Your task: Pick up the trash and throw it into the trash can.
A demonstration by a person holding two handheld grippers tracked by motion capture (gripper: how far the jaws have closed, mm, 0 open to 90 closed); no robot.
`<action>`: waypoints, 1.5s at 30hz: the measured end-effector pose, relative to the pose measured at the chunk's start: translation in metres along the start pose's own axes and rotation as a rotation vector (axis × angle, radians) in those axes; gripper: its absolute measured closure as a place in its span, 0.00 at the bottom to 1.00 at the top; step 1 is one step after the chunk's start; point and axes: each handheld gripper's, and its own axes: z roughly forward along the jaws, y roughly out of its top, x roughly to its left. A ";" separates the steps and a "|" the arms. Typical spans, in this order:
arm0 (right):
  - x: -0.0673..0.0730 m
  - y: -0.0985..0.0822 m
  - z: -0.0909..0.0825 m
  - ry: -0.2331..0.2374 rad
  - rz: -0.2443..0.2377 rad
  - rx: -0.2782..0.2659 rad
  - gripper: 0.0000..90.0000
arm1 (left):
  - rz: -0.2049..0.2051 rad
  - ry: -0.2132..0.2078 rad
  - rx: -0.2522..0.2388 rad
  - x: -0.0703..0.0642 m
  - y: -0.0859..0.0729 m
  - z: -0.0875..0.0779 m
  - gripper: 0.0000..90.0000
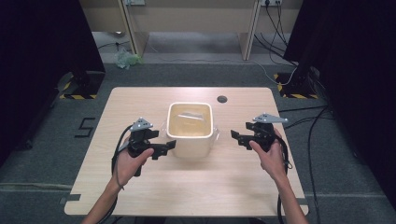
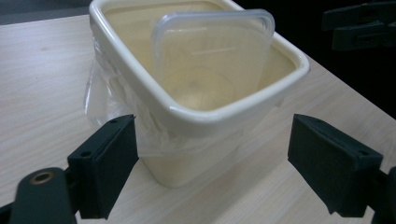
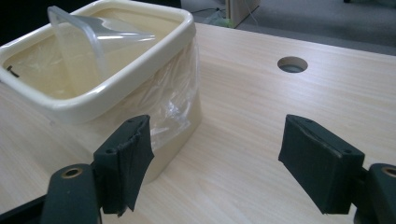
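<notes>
High view: left gripper and right gripper flank the cream bin, both spread, empty. Left gripper view: bin corner between jaws, clear lid inside. Right gripper view: bin beside the left jaw; plastic liner untouched, nothing gripped yet.

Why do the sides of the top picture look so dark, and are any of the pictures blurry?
High view: black curtains flank the lit table, so the edges go dark; the picture is soft and the cream bin slightly washed out. Left gripper view: the clear tub inside the bin looks hazy, with the jaws blurred up close. Right gripper view: the plastic liner glints, and the jaws are soft too.
</notes>
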 end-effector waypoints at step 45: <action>0.037 -0.082 0.005 0.060 -0.059 0.066 0.24 | 0.012 0.052 0.131 0.009 -0.095 0.044 0.17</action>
